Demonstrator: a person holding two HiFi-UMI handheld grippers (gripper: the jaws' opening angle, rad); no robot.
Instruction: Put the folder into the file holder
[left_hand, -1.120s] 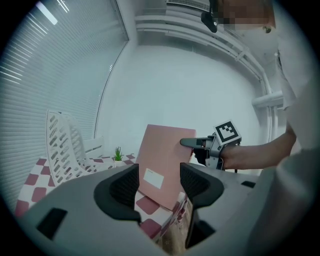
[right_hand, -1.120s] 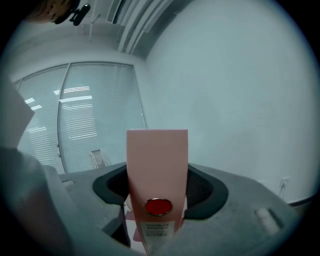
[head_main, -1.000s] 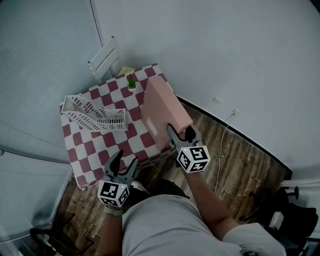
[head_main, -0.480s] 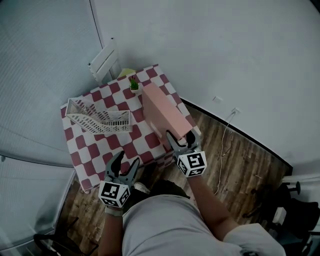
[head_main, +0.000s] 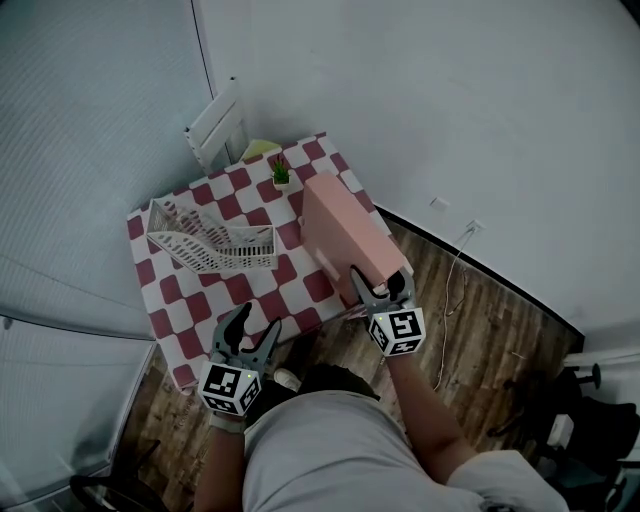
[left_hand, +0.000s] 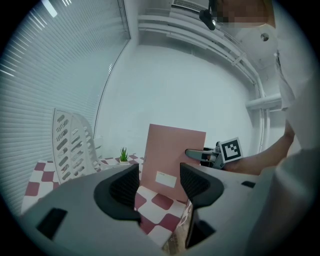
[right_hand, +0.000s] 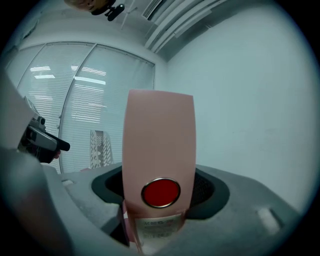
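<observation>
Left gripper (head_main: 255, 318) jaws apart, empty, right gripper (head_main: 380, 276) jaws opening around folder (head_main: 340, 220)

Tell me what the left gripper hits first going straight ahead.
Likely the table edge, low between the left gripper's open jaws; the folder stands beyond it. Depth is unclear.

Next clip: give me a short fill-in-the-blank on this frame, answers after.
1. The pink folder stands ___ on the checkered table.
2. The white file holder is ___, nothing in it.
3. The left hand-held gripper has its jaws ___, holding nothing.
4. A small green ___ stands at the table's far edge.
Missing words: upright; empty; open; plant.
</observation>
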